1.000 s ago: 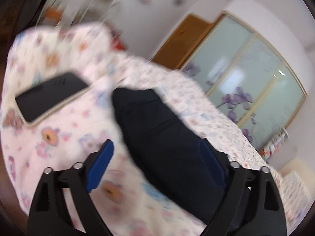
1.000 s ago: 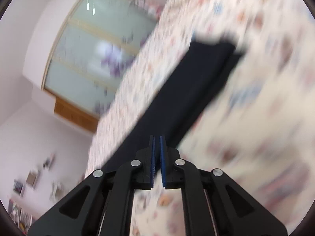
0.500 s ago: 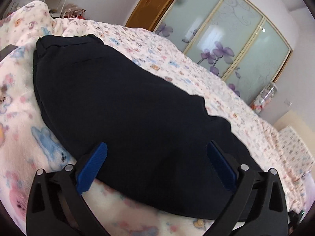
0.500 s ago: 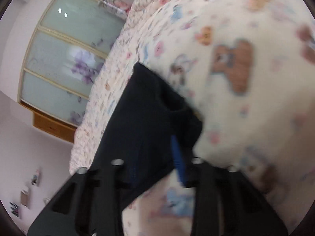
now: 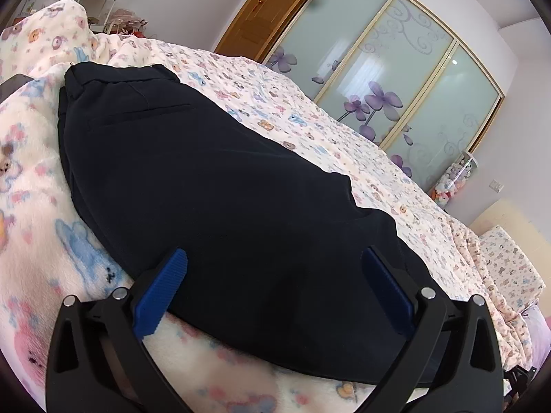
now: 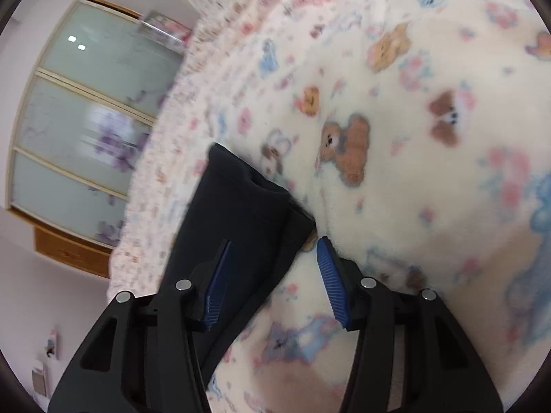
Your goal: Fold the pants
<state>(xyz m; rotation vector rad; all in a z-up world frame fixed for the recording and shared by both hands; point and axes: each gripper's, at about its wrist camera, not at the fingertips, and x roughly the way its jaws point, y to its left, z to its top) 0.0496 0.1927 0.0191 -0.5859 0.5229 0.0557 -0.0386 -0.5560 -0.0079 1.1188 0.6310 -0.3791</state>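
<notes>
Dark navy pants lie flat on a cream bedspread with a bear print; the waistband with a back pocket is at the far left. My left gripper is open and empty, low over the near edge of the pants around mid-leg. In the right wrist view the leg cuffs end on the bedspread. My right gripper is open, its jaws either side of the cuff end's edge, holding nothing.
A dark phone lies at the left edge beside the waistband. A bunched blanket rises behind it. Frosted wardrobe doors with purple flowers and a wooden door stand beyond the bed.
My left gripper dropped low over the pants and steadied. My right gripper, shut a second ago, has opened and moved along the leg to the cuff end.
</notes>
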